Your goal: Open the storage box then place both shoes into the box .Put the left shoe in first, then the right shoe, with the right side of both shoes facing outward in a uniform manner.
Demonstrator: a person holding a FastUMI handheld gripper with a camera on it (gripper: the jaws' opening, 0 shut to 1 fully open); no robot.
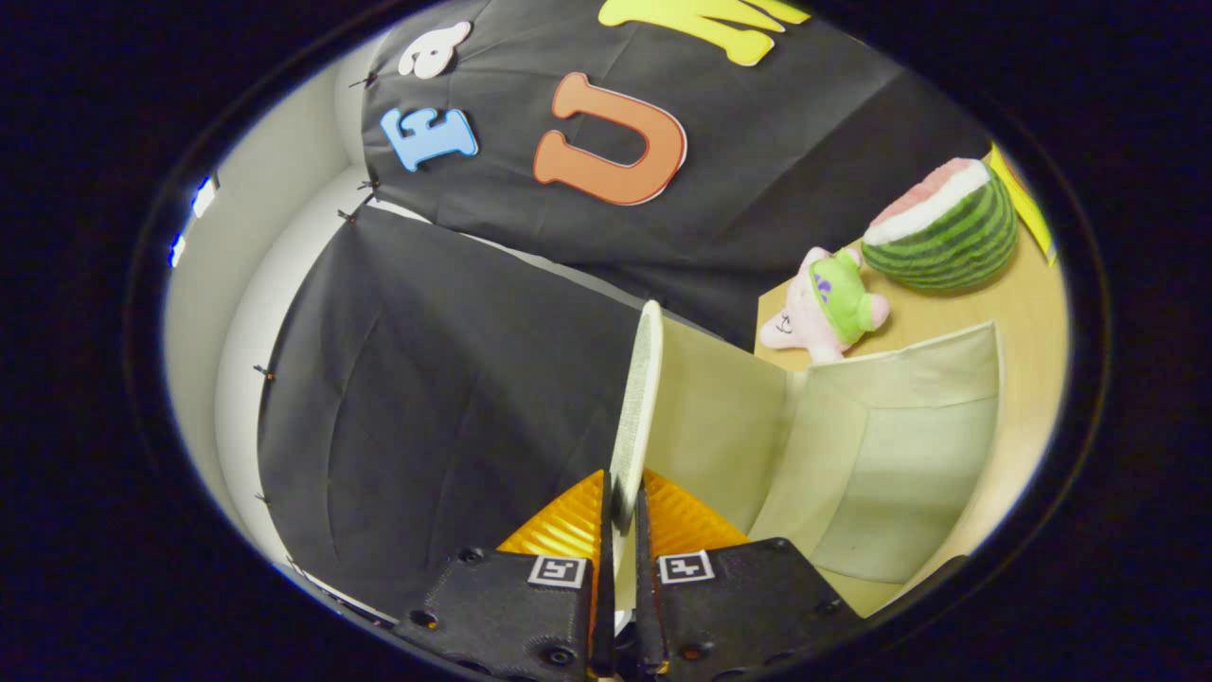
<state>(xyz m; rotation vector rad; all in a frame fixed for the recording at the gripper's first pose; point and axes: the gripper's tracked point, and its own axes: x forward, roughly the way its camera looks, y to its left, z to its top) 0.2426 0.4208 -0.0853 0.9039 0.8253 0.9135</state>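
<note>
My gripper [622, 507] is shut on the edge of the storage box's lid [636, 398], a thin pale panel seen edge-on that rises straight ahead from between the fingers. The view is strongly rolled. To the right of the lid lies the open storage box [881, 455], a pale cream fabric box whose inner walls and floor are bare. No shoes are in sight.
Beyond the box on the wooden tabletop [1013, 303] sit a pink plush toy with a green cap [826, 308] and a watermelon-shaped plush [942, 227]. The black cloth wall [436, 379] stands to the left of the lid.
</note>
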